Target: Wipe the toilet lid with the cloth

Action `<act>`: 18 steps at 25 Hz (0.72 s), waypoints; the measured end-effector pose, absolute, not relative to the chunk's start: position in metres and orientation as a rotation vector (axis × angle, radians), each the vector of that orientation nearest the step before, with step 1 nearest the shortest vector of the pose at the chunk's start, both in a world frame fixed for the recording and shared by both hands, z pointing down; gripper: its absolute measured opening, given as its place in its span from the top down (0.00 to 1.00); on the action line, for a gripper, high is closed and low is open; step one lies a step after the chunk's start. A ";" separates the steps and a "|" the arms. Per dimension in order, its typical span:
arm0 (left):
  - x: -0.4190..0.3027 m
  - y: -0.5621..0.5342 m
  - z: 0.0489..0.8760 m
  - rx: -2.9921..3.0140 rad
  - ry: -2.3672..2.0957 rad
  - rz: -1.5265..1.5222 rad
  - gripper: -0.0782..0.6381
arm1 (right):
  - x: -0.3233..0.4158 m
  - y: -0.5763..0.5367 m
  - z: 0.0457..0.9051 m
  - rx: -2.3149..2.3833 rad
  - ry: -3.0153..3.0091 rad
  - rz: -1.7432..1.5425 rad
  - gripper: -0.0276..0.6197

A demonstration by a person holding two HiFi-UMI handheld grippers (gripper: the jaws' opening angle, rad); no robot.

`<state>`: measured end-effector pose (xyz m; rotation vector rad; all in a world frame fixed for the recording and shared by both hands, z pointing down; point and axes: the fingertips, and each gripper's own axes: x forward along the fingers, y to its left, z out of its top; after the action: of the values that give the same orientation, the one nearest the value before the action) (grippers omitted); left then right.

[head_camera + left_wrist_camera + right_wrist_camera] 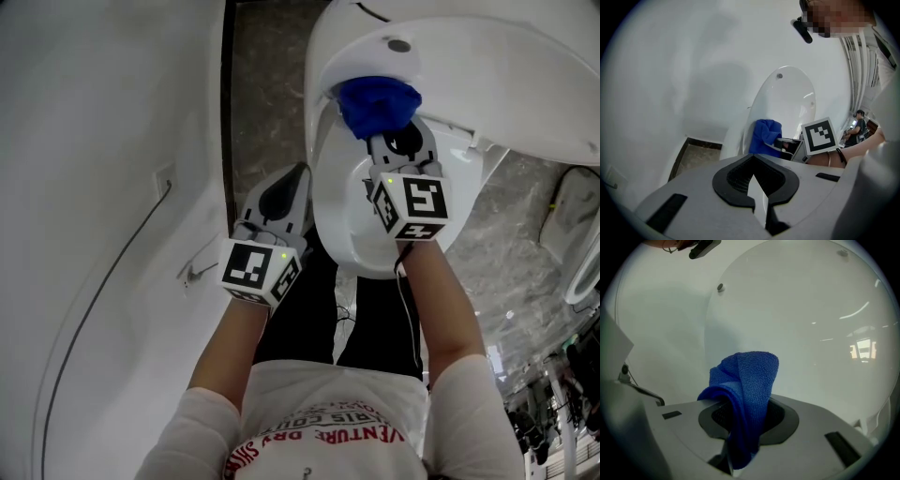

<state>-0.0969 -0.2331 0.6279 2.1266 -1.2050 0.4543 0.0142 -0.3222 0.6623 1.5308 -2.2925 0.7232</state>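
**Q:** State of the right claw?

**A:** Clamped on the blue cloth. The fabric is pinched between the jaws. A folded bunch stands up past the tips, and a short tail hangs on the near side.

**Q:** Position of the cloth relative to the toilet lid?

**A:** The lid is raised. In the right gripper view its glossy white face, with two small round bumpers, fills the field directly behind the cloth. In the head view the cloth sits at the lower part of the lid, just below one bumper. Actual contact cannot be confirmed.

**Q:** State of the left claw?

**A:** Jaws set narrowly apart, with a slim wedge of white surface visible through the gap. Nothing is held between them.

**Q:** Location of the left claw?

**A:** In the head view it is lower than the right claw and to the left of the toilet's white body, near its edge. Its own view shows the cloth and the right claw's marker cube ahead, with the lid behind them.

**Q:** Surroundings?

**A:** A white wall at left and a brown marbled floor between wall and toilet.
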 end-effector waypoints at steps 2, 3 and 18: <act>-0.089 -0.235 0.629 2.132 -1.194 0.456 0.88 | 0.031 -0.321 0.666 1.555 -2.256 0.735 0.81; -0.084 -0.236 0.629 2.136 -1.189 0.455 0.88 | 0.038 -0.320 0.667 1.564 -2.244 0.737 0.81; -0.001 -0.228 0.620 2.173 -1.133 0.468 0.88 | 0.149 -0.307 0.655 1.661 -2.154 0.693 0.81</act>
<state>-0.0015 -0.2281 0.6198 2.1728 -1.1331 0.4675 0.1493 -0.3073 0.6545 1.6609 -2.1537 0.6925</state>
